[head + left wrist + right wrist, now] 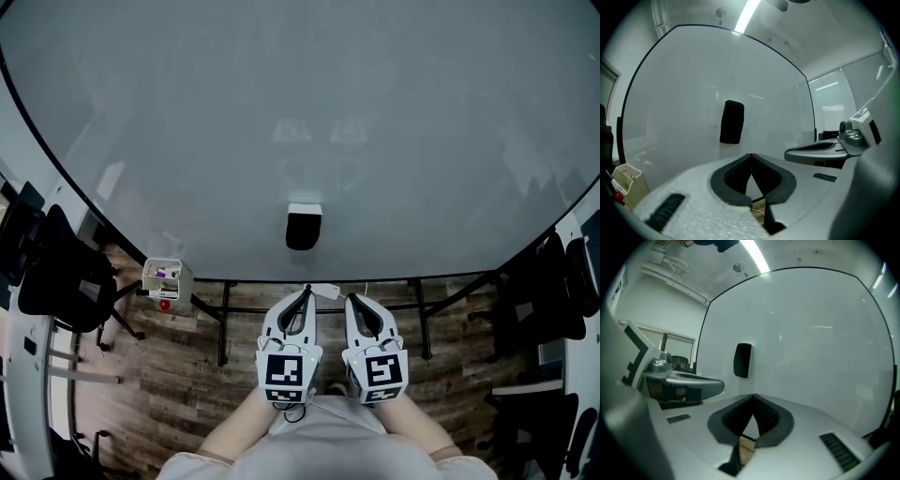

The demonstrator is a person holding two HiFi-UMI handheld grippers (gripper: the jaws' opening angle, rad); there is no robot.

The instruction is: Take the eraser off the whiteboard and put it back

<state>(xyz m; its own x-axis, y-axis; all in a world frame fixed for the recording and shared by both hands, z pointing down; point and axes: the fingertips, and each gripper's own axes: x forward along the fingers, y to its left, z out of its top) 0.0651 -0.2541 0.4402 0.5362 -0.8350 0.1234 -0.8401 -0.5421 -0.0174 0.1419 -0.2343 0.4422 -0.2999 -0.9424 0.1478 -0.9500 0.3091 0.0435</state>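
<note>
A black eraser [303,226] with a white top clings to the lower middle of the large whiteboard [300,112]. It shows as a dark upright block [731,121] in the left gripper view and again as the eraser [742,360] in the right gripper view. My left gripper [307,292] and right gripper [351,298] are held side by side below the board's bottom edge, short of the eraser and apart from it. Both point at the board. The left gripper [750,155] has its tips together and nothing between them. The right gripper [753,396] likewise has its tips meeting and holds nothing.
A small box of markers [165,277] hangs at the board's lower left edge. The board's black stand [319,305] runs beneath it over a wooden floor. Dark office chairs [56,267] stand at the left and further chairs [553,281] at the right.
</note>
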